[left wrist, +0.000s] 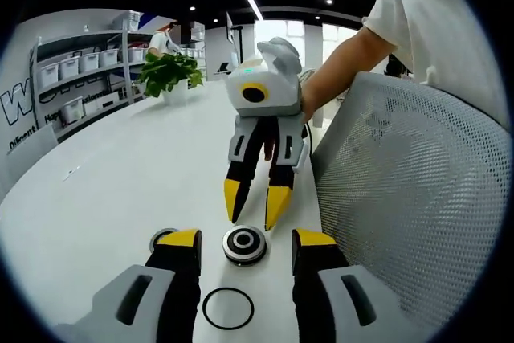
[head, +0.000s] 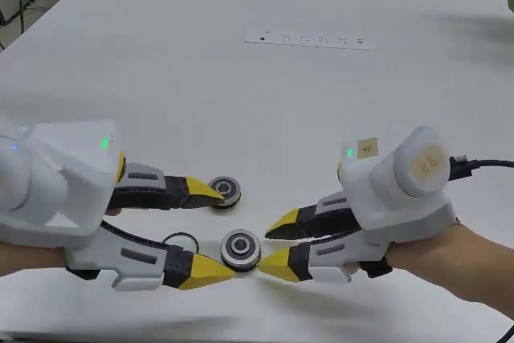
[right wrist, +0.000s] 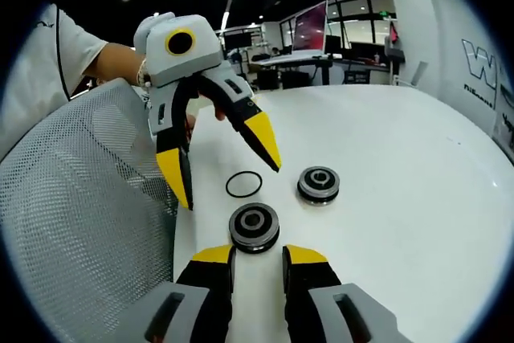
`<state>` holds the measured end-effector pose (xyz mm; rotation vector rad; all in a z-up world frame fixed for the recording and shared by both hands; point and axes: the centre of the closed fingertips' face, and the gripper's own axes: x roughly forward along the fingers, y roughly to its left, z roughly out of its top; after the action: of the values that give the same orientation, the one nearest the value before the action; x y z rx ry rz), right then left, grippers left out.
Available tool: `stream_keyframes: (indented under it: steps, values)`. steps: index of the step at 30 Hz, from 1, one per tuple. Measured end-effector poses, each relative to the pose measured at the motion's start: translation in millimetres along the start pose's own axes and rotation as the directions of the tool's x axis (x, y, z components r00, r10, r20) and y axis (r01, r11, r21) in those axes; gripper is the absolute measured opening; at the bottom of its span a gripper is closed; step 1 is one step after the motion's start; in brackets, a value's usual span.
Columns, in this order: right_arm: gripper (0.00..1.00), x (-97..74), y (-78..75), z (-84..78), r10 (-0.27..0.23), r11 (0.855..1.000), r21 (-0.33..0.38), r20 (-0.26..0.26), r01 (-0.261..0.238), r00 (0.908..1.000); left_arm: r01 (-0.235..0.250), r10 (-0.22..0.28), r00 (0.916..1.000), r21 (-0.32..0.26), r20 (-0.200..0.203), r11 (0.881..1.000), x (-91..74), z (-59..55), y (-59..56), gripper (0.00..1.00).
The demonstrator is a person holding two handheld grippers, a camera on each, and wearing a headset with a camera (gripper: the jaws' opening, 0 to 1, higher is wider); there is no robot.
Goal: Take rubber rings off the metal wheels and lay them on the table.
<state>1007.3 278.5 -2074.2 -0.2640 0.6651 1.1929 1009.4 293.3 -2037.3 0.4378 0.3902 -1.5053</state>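
On the left, the left gripper [head: 214, 229] is held wide open, and nothing is gripped in it. Its yellow tips are spread far apart over the white table [head: 241, 102].

Between those jaws, a thin black rubber ring [head: 181, 242] is seen lying flat on the table. It is loose and is not touched by anything. From this it can be judged that one ring is already off and laid down.

A little to the right, the far wheel [head: 224, 191] is found just past the tip of the left gripper's upper jaw. It is a small round metal wheel, lying flat. It cannot be told for sure if this is the wheel that the loose ring came from.

Next, the near wheel [head: 241, 248] is seen in the middle, close to the table edge. In the left gripper view it [left wrist: 244, 245] sits between the two open tips, with a small gap on each side. A dark band can be made out around its rim, so its ring is thought to be on it and left to be pulled off.

On the right, the right gripper [head: 275, 245] is pointed at the near wheel. Its jaws are parted a little, and nothing is held in them.
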Motion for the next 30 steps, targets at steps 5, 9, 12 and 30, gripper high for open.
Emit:
stream_keyframes:
  steps: [5,9,12,30]
  values:
    - [0.20,2.3,1.2,-1.4,0.003,1.000,-0.006,-0.010,-0.003,0.9999,-0.009,0.009,0.9999,-0.049,0.004,0.999,7.9,-2.5,6.6,0.35]
    - [0.19,4.0,1.9,-1.8,0.005,1.000,-0.017,-0.014,-0.005,0.9999,0.018,-0.019,0.9998,-0.091,-0.006,0.996,12.2,-6.6,1.7,0.23]
    - [0.19,5.5,1.6,-1.2,0.005,1.000,-0.020,-0.014,-0.006,0.9999,0.010,-0.011,0.9999,-0.077,-0.010,0.997,15.1,-9.1,4.3,0.19]
    - [0.16,9.0,0.7,-1.8,0.009,1.000,-0.010,-0.010,-0.009,0.9999,0.014,-0.014,0.9997,0.010,-0.020,1.000,16.6,-15.9,4.1,0.07]
